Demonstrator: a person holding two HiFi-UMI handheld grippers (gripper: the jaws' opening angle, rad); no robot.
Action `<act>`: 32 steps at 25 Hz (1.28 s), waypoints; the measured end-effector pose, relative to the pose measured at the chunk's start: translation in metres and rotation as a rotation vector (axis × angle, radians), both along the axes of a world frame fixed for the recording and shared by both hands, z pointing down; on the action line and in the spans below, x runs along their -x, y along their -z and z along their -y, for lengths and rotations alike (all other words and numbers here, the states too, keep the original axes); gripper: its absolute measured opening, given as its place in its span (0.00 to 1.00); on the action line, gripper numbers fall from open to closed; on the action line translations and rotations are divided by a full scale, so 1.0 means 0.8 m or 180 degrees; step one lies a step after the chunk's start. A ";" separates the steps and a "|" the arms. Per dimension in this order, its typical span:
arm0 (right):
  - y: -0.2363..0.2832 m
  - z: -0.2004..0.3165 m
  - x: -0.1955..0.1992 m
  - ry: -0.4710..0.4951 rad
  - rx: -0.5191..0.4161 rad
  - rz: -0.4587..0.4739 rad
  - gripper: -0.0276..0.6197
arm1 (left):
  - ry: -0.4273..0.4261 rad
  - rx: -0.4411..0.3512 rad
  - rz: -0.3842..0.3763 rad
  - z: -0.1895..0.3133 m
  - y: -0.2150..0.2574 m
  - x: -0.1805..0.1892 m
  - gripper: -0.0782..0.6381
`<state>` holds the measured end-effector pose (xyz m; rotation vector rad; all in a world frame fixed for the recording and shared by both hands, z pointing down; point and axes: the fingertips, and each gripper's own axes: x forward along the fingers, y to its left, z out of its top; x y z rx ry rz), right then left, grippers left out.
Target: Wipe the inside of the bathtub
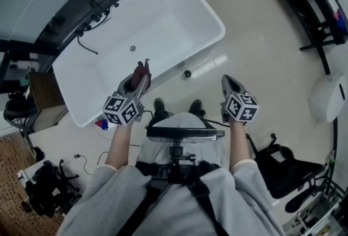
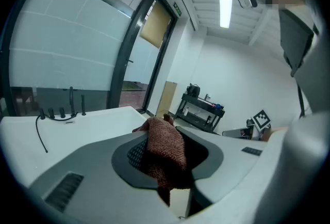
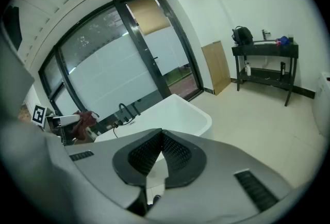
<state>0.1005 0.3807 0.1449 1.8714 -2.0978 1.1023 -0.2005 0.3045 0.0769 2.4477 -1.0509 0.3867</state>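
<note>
Plainly, the white bathtub [image 1: 147,33] filled the upper left of the head view, its long axis running from about 8 o'clock to 2 o'clock. Its open basin faced up, with a small round drain [image 1: 132,48] in the floor near the middle. A dark faucet [image 1: 97,11] with a thin hose stood on the far long rim, toward 11 o'clock.

The left claw [image 1: 139,80] pointed toward 1 o'clock at the tub's near long rim. Its jaws were closed on a reddish-brown cloth [image 1: 143,70] with a nubby weave. In the left gripper view the cloth [image 2: 166,153] was bunched between the pads of the left claw [image 2: 164,132]. One end of it stuck up past the tips toward the tub [image 2: 77,125] and the other hung down below the jaws. In the head view the cloth's free end lay right at the near rim, though whether it touched could not be told.

The right claw [image 1: 229,81] was held over the pale floor [image 1: 255,50] at 5 o'clock from the tub, pointing toward 12 o'clock. In the right gripper view the right claw [image 3: 161,138] had its tips together and nothing between them, with the tub [image 3: 170,112] beyond. The person's dark shoes [image 1: 159,104] stood on the floor between the two claws, just beside the tub's near wall.
</note>
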 end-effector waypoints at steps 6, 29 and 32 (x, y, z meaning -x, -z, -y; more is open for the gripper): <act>0.006 0.004 -0.033 0.0187 -0.0084 0.0056 0.06 | -0.0039 -0.0132 0.0041 -0.008 0.019 -0.054 0.26; 0.023 0.172 -0.023 0.0245 -0.0133 -0.0073 0.06 | -0.0361 -0.0165 0.0119 0.143 0.002 -0.083 0.26; 0.022 0.198 -0.012 0.0265 -0.0113 -0.0107 0.06 | -0.0383 -0.0173 0.0098 0.170 0.002 -0.079 0.26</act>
